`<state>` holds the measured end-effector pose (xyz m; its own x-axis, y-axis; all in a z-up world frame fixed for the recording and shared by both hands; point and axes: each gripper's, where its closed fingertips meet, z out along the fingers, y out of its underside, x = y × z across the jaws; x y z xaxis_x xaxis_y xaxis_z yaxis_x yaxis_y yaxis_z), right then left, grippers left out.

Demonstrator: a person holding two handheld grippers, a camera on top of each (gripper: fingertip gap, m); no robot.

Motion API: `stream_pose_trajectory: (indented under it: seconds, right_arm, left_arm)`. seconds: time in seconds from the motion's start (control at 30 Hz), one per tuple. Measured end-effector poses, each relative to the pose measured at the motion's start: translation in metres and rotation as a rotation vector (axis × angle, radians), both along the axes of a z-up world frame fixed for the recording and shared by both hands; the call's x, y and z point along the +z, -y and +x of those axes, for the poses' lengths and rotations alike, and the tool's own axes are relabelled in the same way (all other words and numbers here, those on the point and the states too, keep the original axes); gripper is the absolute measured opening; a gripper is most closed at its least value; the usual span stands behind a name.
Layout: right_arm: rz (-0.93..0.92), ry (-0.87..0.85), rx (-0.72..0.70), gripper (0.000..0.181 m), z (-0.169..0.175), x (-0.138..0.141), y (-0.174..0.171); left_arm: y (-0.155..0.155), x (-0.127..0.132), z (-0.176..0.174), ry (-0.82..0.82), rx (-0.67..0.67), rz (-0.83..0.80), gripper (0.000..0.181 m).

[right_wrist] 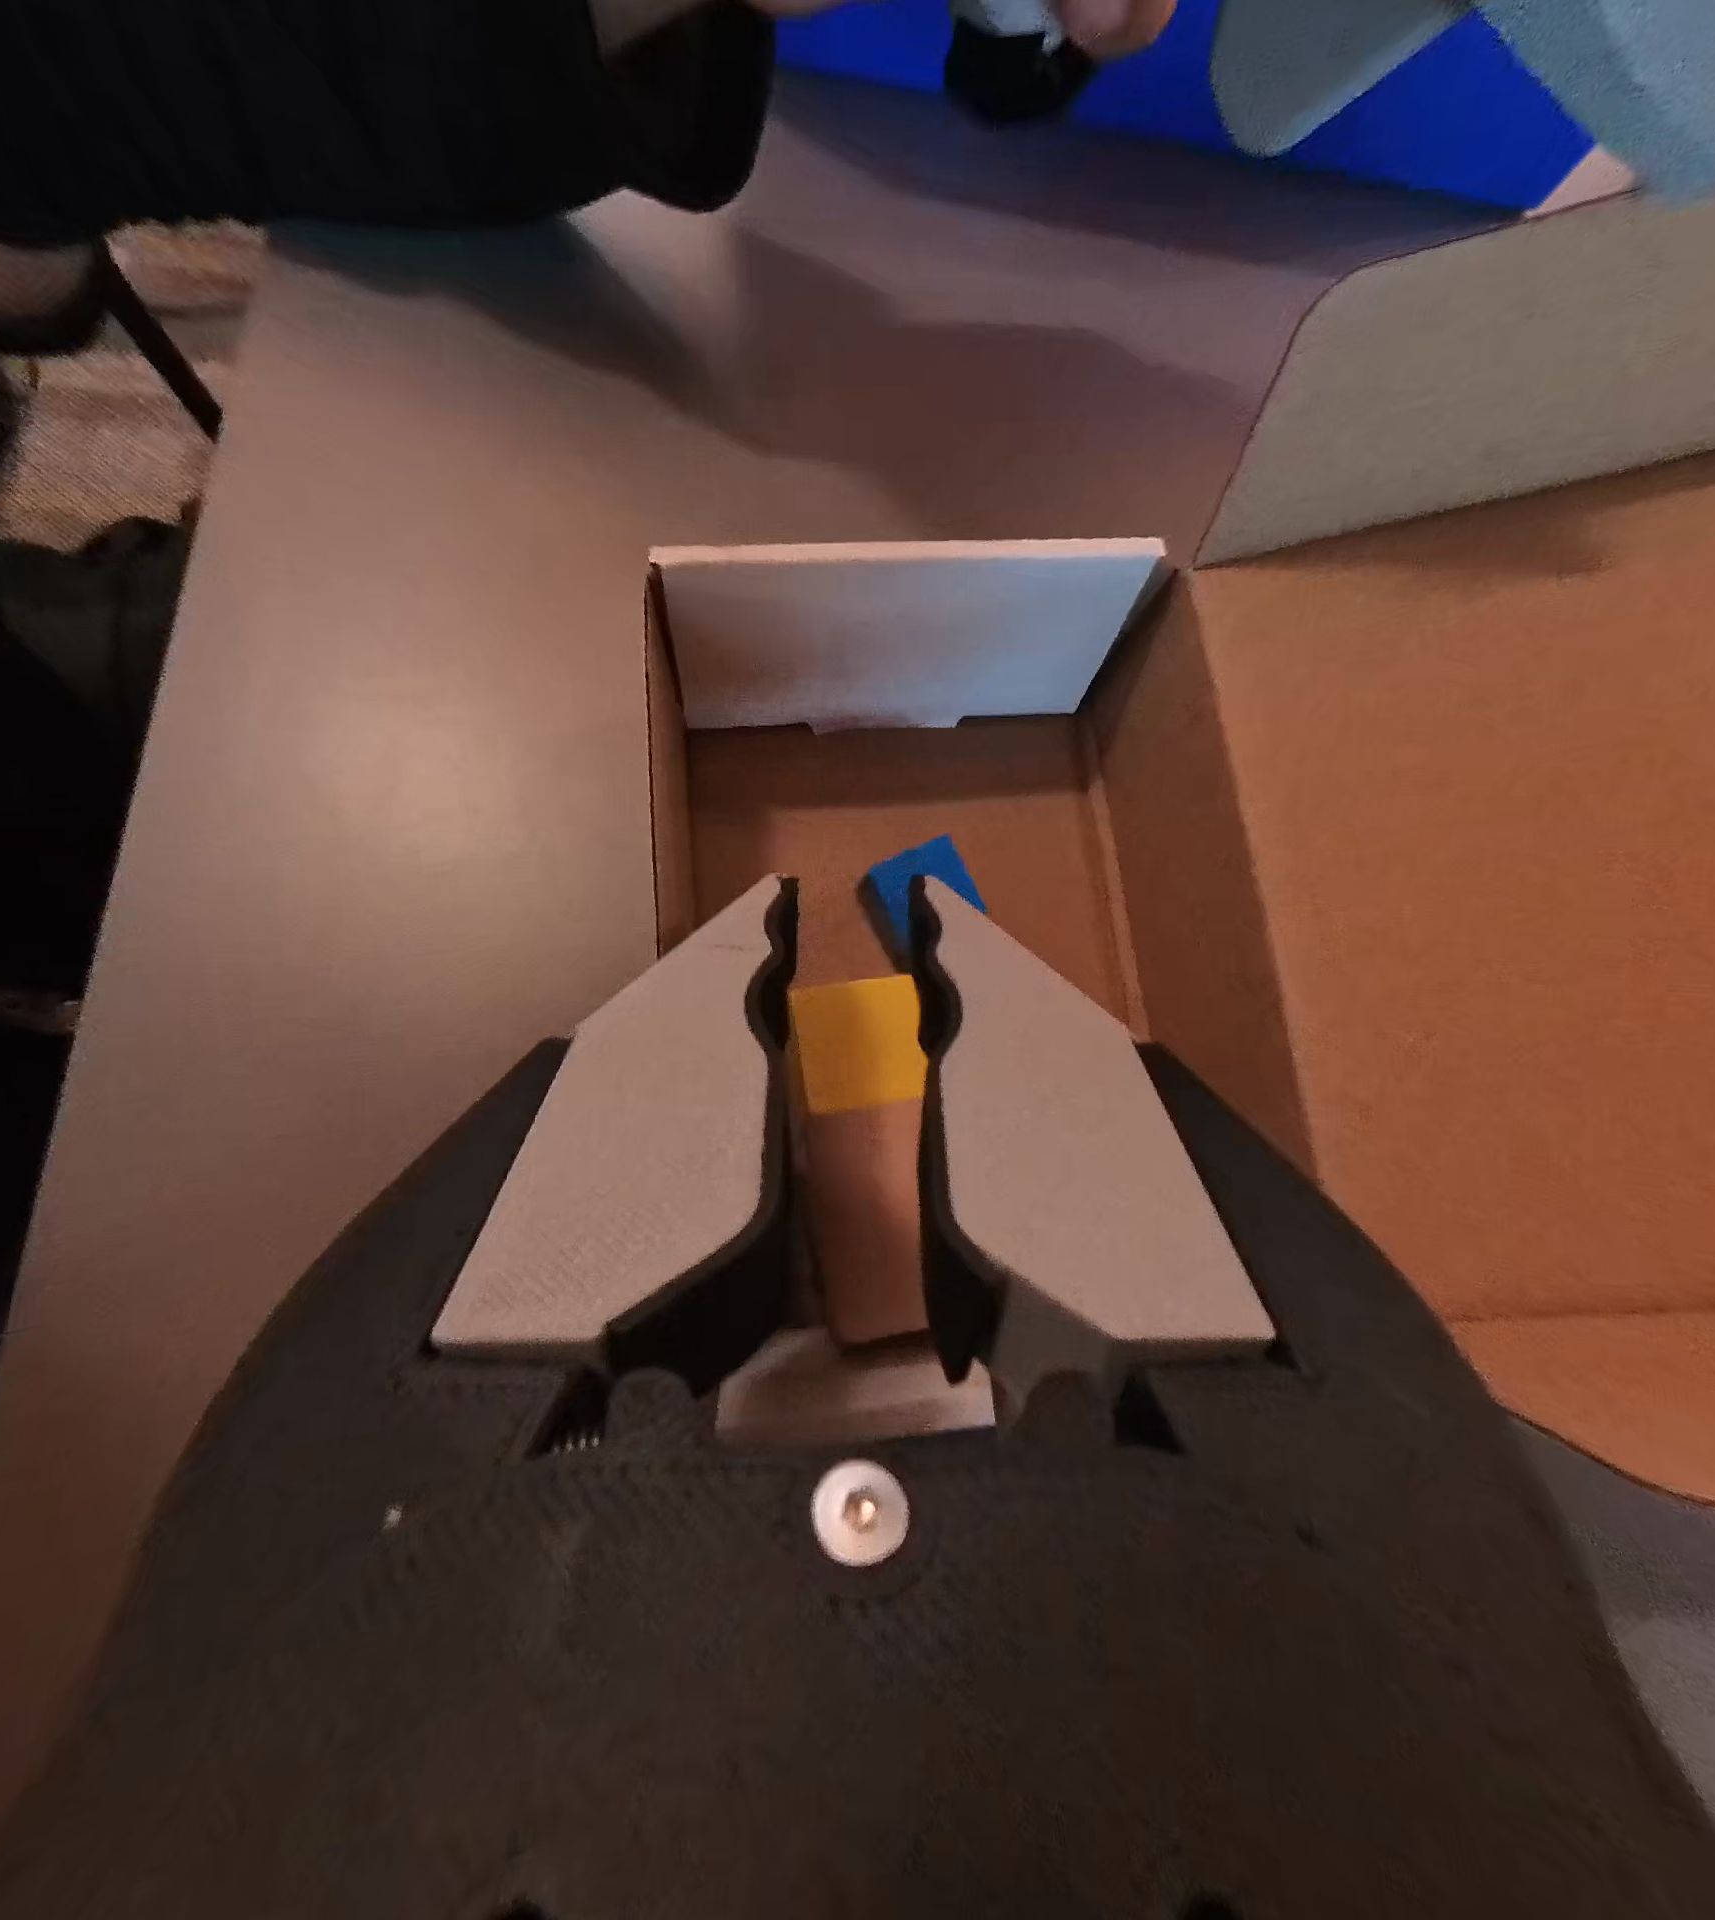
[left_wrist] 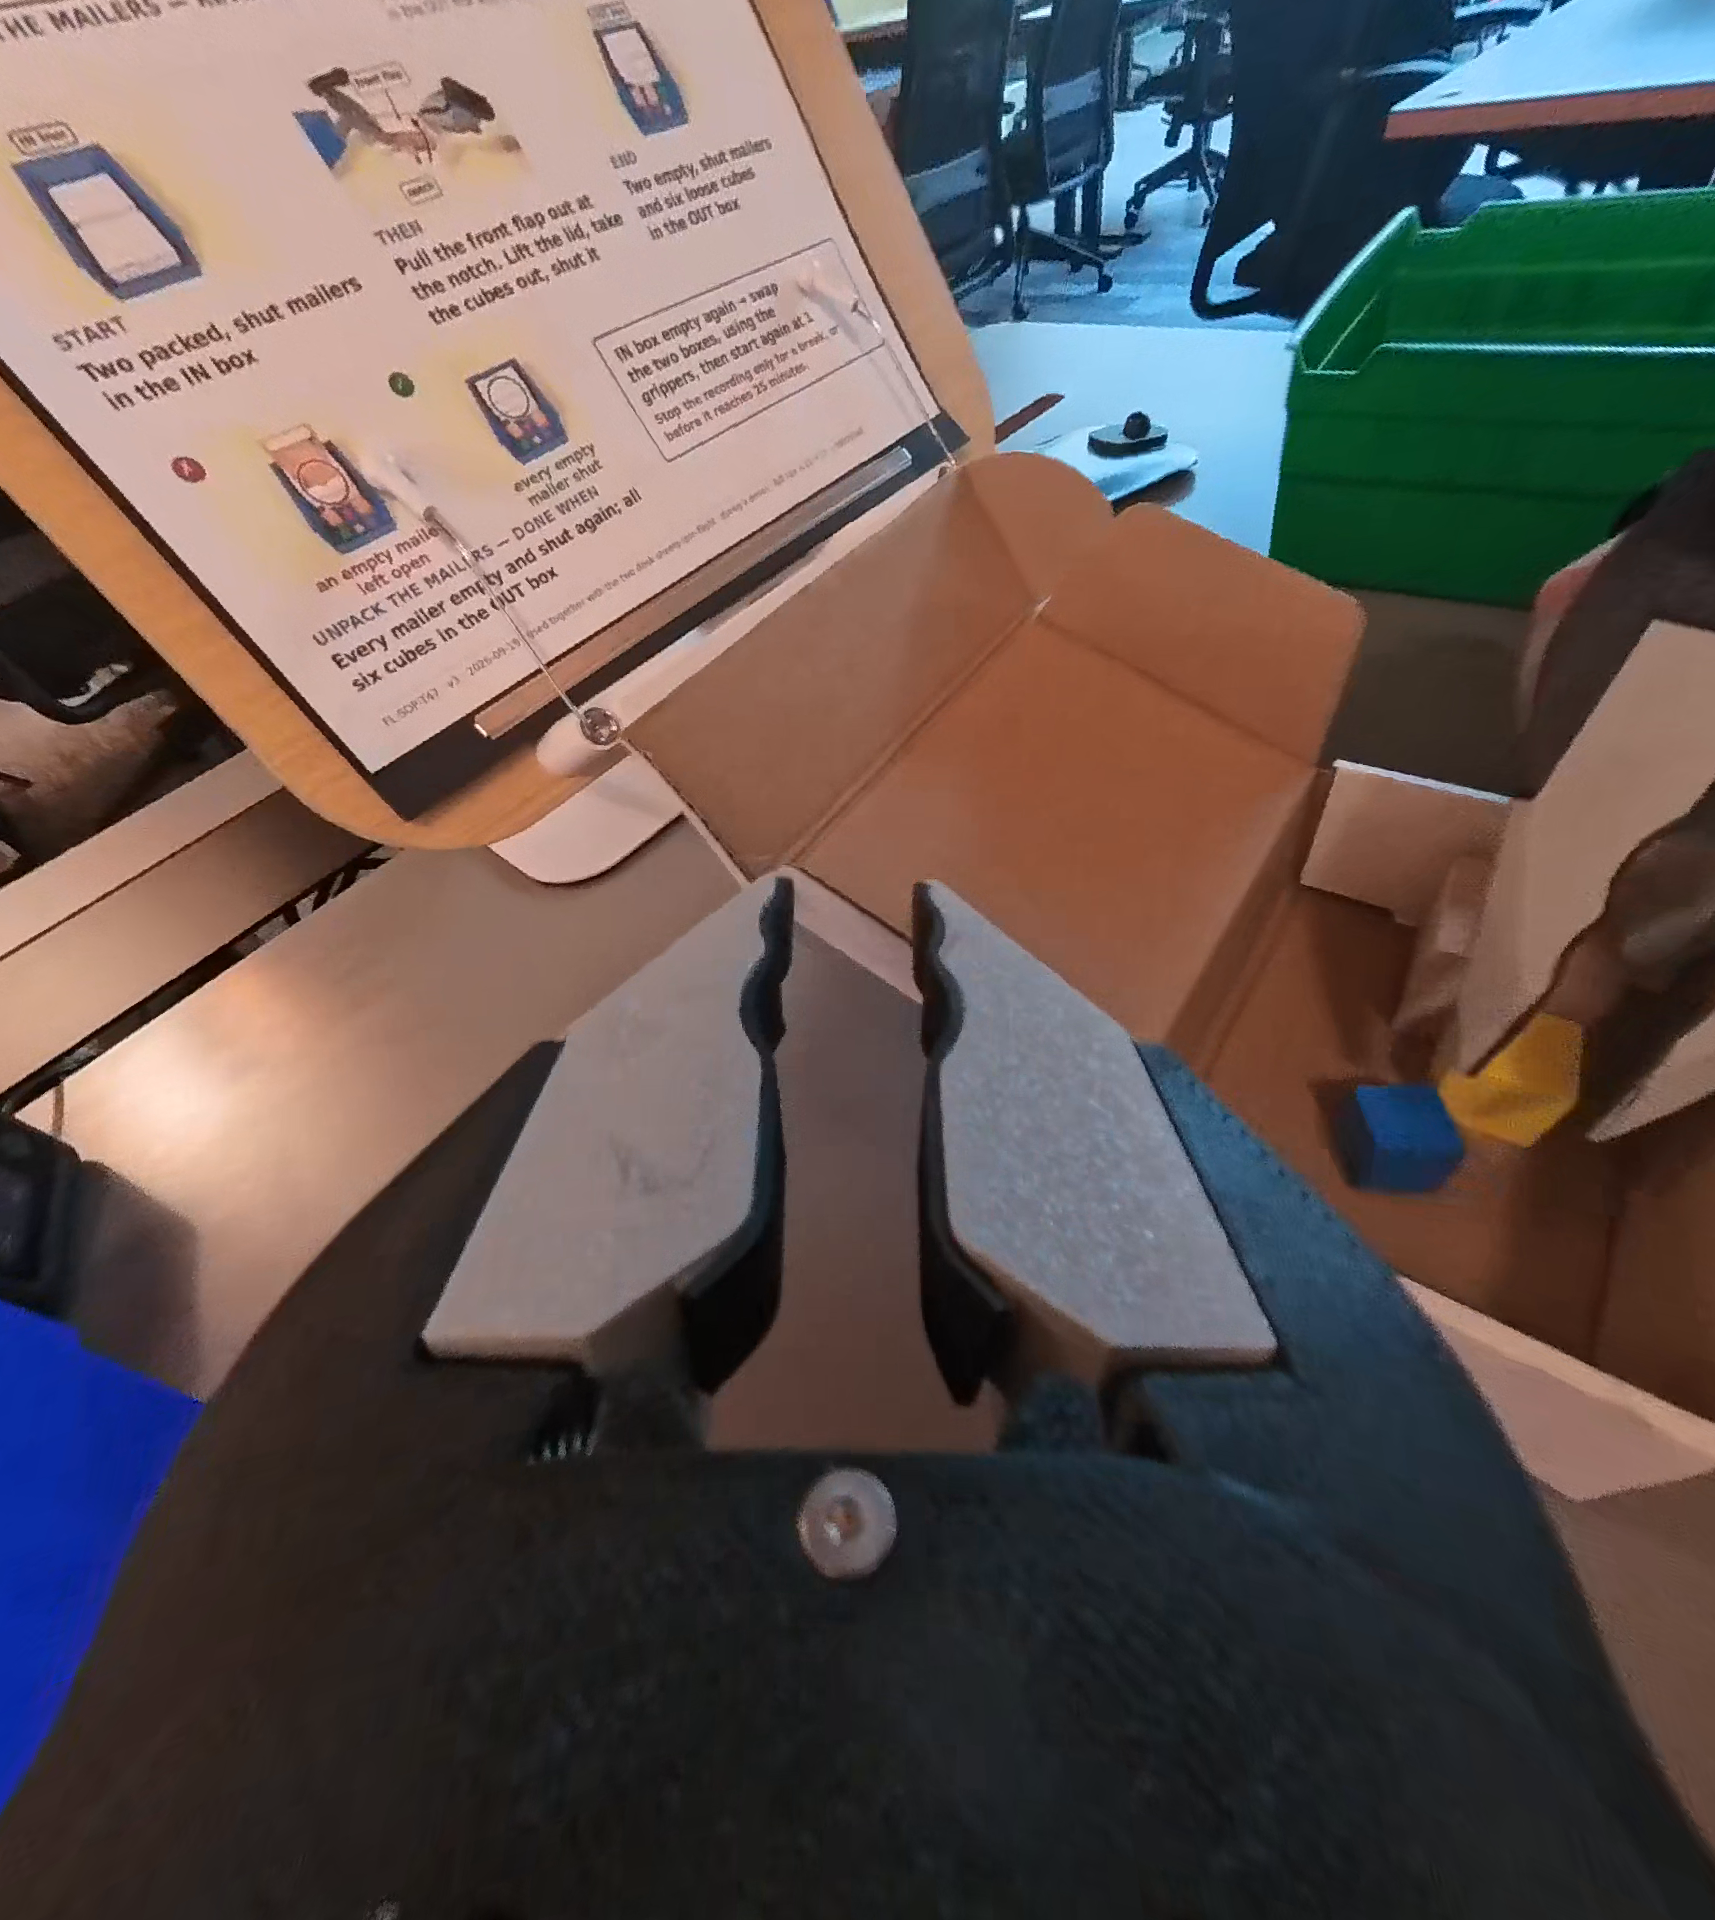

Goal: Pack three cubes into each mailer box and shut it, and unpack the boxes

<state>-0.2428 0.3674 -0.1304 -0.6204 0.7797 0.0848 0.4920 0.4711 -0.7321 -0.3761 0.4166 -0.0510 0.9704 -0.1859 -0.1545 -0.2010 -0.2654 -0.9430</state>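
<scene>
Cube (right_wrist: 858, 1044), yellow, matte, above open mailer (right_wrist: 936, 634).

The mailer box (right_wrist: 1404, 831) is matt brown cardboard inside, its end flap (right_wrist: 894, 634) smooth white. The table (right_wrist: 417, 727) has a smooth, faintly shiny brown top. The right gripper (right_wrist: 853, 904) has grainy matt grey plastic fingers (right_wrist: 645, 1143) on rough black plastic, with a shiny metal screw (right_wrist: 859, 1512)

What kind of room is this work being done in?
Probably an office or lab used as a work station: black office chairs and long desks stand behind, an instruction sheet is propped on the table, and a green plastic bin sits nearby.
</scene>
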Motion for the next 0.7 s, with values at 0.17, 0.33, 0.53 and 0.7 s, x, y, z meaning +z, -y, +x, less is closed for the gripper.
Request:
stream_pose_trajectory:
  seconds: [0.17, 0.33, 0.53, 0.7]
  right_arm:
    - [-0.117, -0.103, -0.043, 0.019, -0.002, 0.030, -0.014]
    - [-0.342, -0.335, -0.359, 0.024, -0.011, 0.082, -0.089]
    - [-0.687, -0.380, -0.704, 0.042, 0.001, 0.082, -0.178]
    - [-0.899, -0.242, -0.636, 0.057, -0.007, 0.064, -0.168]
  left_arm:
    - [-0.002, -0.008, -0.006, 0.030, 0.013, -0.021, 0.022]
    - [0.000, -0.006, -0.007, 0.128, -0.020, -0.009, 0.025]
    - [0.002, -0.003, -0.017, 0.170, -0.004, -0.003, 0.022]
    - [0.003, -0.014, -0.009, 0.313, -0.099, -0.070, 0.042]
